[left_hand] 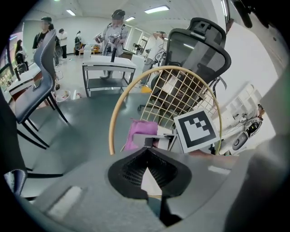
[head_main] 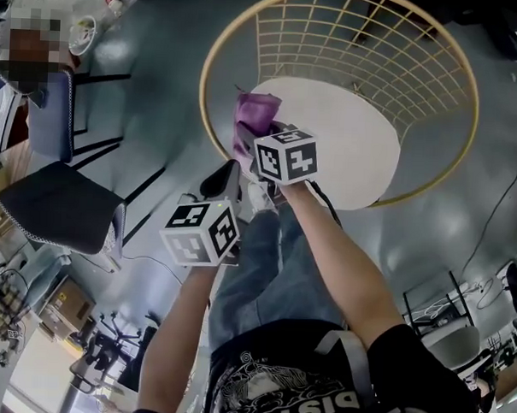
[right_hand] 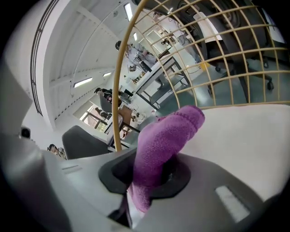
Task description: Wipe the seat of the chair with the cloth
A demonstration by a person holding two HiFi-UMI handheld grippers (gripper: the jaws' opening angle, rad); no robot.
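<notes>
The chair has a gold wire frame (head_main: pixel 208 96) round a white round seat (head_main: pixel 347 145). My right gripper (head_main: pixel 257 135) is shut on a purple cloth (head_main: pixel 256 114) over the seat's left edge, just inside the rim. In the right gripper view the cloth (right_hand: pixel 167 136) bulges out of the gripper (right_hand: pixel 156 171) toward the white seat (right_hand: pixel 244 136); I cannot tell whether it touches. My left gripper (head_main: pixel 224 179) hangs shut and empty just outside the rim, over the floor. The left gripper view looks past that gripper (left_hand: pixel 147 152) at the cloth (left_hand: pixel 141 132) and the right gripper's marker cube (left_hand: pixel 195 130).
A grey-cushioned chair (head_main: pixel 62 206) stands on the floor to the left. The person's jeans-clad legs (head_main: pixel 256 261) are right below the grippers. Beyond the wire chair stand a black office chair (left_hand: pixel 199 50), a table (left_hand: pixel 108 68) and people (left_hand: pixel 115 31) at the back.
</notes>
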